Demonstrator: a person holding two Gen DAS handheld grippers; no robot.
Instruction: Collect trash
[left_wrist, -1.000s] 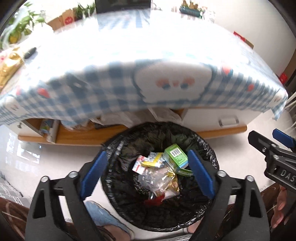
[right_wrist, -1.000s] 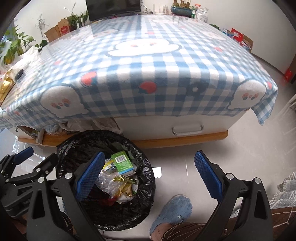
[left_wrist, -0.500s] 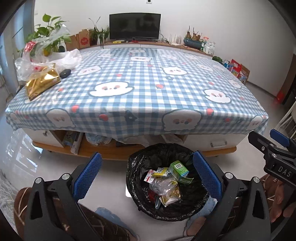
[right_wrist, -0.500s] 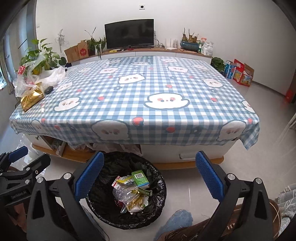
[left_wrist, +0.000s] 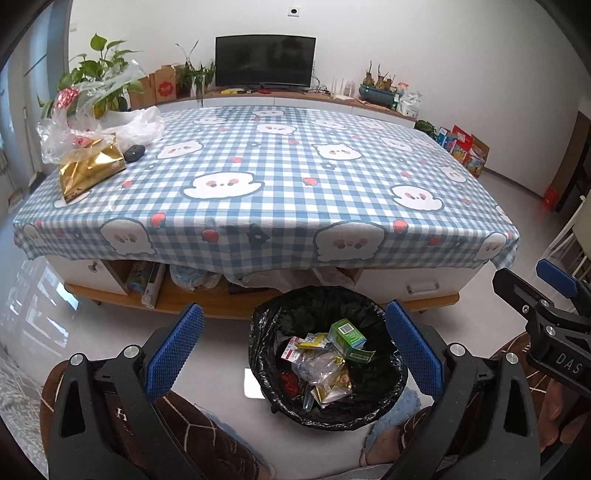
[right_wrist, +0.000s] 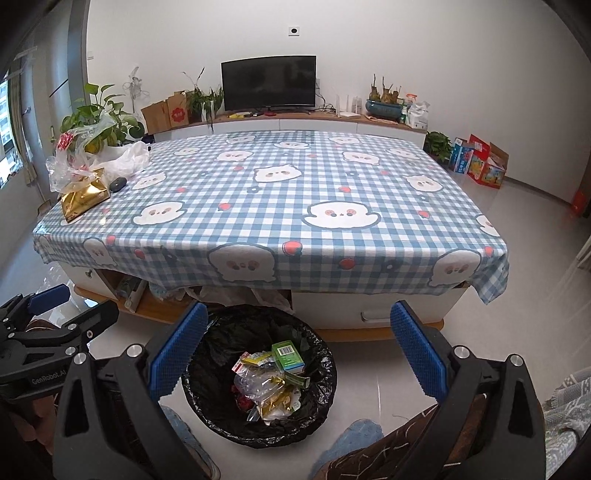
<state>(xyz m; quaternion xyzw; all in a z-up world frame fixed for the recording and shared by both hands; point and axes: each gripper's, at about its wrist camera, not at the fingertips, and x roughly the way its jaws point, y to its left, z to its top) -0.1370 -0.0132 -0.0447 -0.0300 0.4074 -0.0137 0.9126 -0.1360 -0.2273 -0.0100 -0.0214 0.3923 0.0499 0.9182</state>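
Below, at lower centre of both views, the bin (left_wrist: 328, 373) holds a green carton (left_wrist: 347, 333) and wrappers (right_wrist: 266, 384); the left gripper (left_wrist: 295, 354) and right gripper (right_wrist: 295, 350) hang wide open and empty, probably free for the gold bag (left_wrist: 88, 168) at upper left.

Table shelf (left_wrist: 192, 291) contents behind tablecloth (left_wrist: 258, 236)

Your bench (right_wrist: 280, 206) top is open across its centre and right side; only the far left corner is obstructed, by a gold bag (right_wrist: 83, 197), clear plastic bags (right_wrist: 74, 166) and a dark mouse (right_wrist: 118, 183). Below its near edge the bin (right_wrist: 258, 424) stands open-mouthed on the floor, your knees close beside it
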